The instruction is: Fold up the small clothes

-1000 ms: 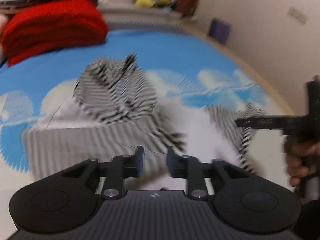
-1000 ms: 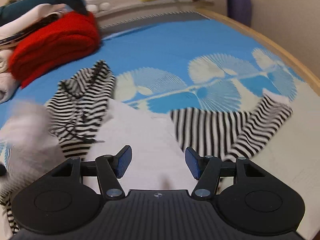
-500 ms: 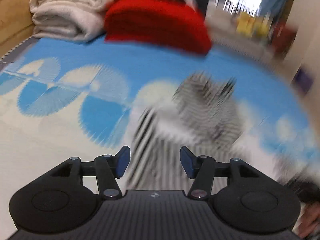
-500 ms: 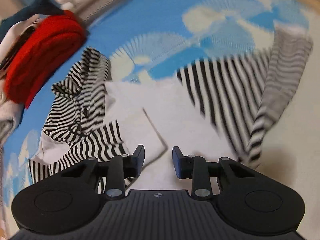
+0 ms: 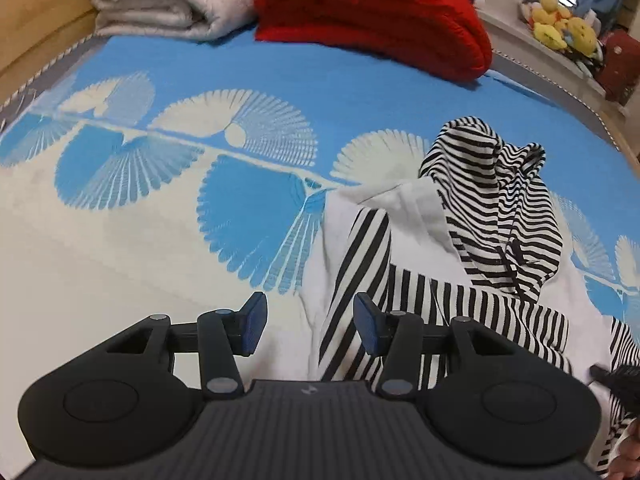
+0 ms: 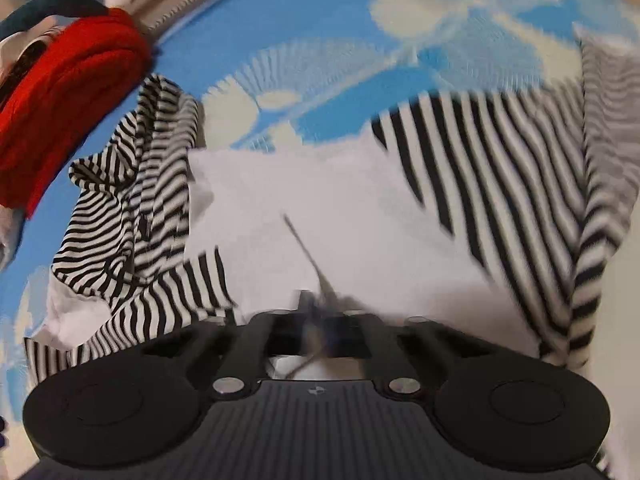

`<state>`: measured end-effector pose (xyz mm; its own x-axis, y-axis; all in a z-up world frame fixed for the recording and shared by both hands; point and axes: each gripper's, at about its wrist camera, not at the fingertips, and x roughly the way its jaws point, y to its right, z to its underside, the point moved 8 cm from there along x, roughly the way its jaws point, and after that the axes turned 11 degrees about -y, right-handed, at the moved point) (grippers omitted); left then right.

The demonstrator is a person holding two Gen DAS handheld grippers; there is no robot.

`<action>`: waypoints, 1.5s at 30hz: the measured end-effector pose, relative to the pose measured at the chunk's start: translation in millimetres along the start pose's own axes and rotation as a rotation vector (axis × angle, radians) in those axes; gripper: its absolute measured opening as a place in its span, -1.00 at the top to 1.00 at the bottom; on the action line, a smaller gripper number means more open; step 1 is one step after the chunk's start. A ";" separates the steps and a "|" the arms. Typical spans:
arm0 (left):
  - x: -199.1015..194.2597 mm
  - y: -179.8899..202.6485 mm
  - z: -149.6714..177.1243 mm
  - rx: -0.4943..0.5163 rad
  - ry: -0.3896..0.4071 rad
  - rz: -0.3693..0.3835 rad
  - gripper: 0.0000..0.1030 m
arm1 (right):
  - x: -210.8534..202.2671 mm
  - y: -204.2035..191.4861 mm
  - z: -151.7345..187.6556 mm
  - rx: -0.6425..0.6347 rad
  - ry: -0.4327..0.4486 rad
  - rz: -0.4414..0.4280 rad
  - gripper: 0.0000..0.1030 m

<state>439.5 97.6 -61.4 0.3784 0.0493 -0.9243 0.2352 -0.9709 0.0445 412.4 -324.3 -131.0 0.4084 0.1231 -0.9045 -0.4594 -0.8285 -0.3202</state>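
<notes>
A small hoodie [image 5: 436,292] with a white body and black-and-white striped sleeves lies crumpled on the blue fan-patterned bedspread [image 5: 168,168]. Its striped hood [image 5: 500,208] is bunched up at the far side. My left gripper [image 5: 308,320] hovers over the garment's left edge. Its jaws are closing, with white cloth and a striped sleeve below the gap and neither pad pressing. In the right wrist view the hoodie [image 6: 340,208] spreads out with one striped sleeve [image 6: 500,168] to the right. My right gripper [image 6: 316,312] is shut on the white body fabric, and a crease runs up from its tips.
A folded red blanket [image 5: 372,12] and rolled cream towels [image 5: 168,0] sit at the far side of the bed. Yellow plush toys [image 5: 560,28] rest on a ledge at the back right. A hand [image 5: 628,464] shows at the lower right corner.
My left gripper has swung left across the bed to the hoodie's left edge and stands wider than a second ago. My right gripper has dropped onto the white fabric and shut.
</notes>
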 end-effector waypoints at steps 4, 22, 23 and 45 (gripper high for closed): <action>-8.0 -4.8 0.8 0.001 0.006 0.016 -0.03 | -53.9 -21.5 -10.0 -0.034 0.141 -0.096 0.96; 46.6 41.8 64.5 0.127 -0.200 0.122 -0.02 | -56.4 5.7 1.5 -0.102 0.023 -0.042 0.31; 54.2 42.4 71.6 0.135 -0.225 0.116 -0.02 | -42.6 7.7 7.3 -0.094 -0.051 -0.049 0.24; 27.1 116.6 66.2 0.244 -0.161 0.132 -0.07 | -100.9 173.9 -85.3 0.115 0.244 0.110 0.16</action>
<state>418.0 -29.7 -106.3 0.2406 -0.0992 -0.9655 -0.0359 -0.9950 0.0933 358.5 -527.5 -71.3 0.5221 -0.1104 -0.8457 -0.5921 -0.7606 -0.2663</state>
